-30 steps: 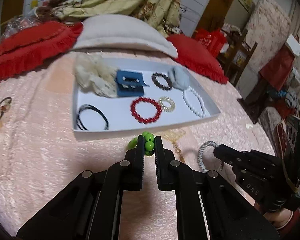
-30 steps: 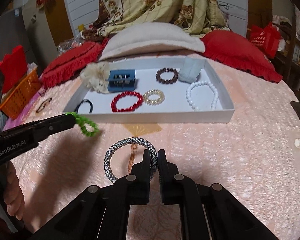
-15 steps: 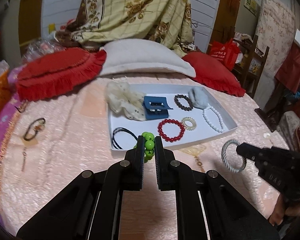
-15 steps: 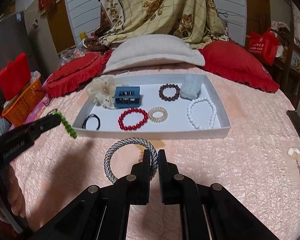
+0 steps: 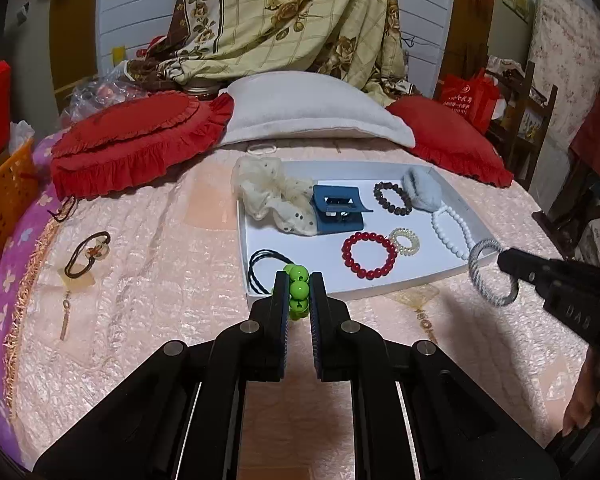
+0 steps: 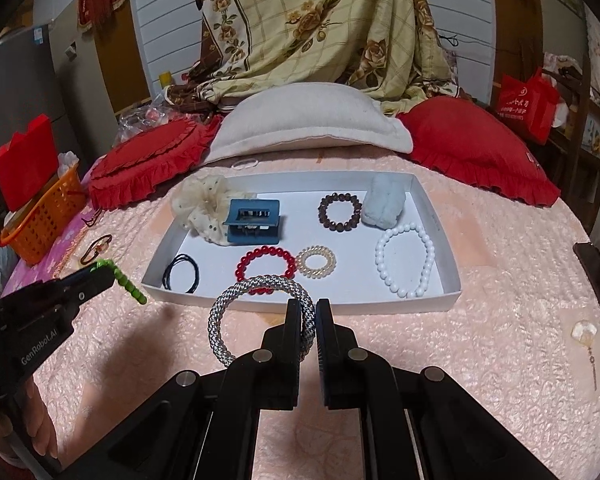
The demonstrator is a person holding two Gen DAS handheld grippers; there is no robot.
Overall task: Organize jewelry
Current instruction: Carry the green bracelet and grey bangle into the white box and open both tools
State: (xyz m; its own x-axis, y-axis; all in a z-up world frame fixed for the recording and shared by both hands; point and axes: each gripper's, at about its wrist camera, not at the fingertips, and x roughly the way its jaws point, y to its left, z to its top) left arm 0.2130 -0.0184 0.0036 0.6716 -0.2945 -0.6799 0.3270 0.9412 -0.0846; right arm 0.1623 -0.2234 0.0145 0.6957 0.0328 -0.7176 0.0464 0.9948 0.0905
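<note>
A white tray (image 5: 416, 283) (image 6: 300, 303) lies on the pink bedspread. It holds a red bead bracelet (image 6: 265, 265), a white bead bracelet (image 6: 405, 260), a dark bead bracelet (image 6: 339, 207), a blue hair claw (image 6: 253, 225), black hair ties (image 6: 181, 273) and scrunchies. My left gripper (image 5: 299, 291) is shut on a green bead bracelet (image 5: 298, 290), held in the air before the tray's near left corner; it also shows in the right wrist view (image 6: 125, 276). My right gripper (image 6: 309, 311) is shut on a silver woven bangle (image 6: 256, 312), held in the air before the tray's front wall.
Red cushions (image 6: 152, 164) and a white pillow (image 6: 308, 124) lie behind the tray. An orange basket (image 6: 44, 216) stands at the far left. A dark hair tie on a card (image 5: 87, 256) lies left of the tray. An earring card (image 6: 584, 336) lies at right.
Both grippers have risen and drawn back from the bed with their bracelets. The silver bangle now hangs in front of the tray's front wall.
</note>
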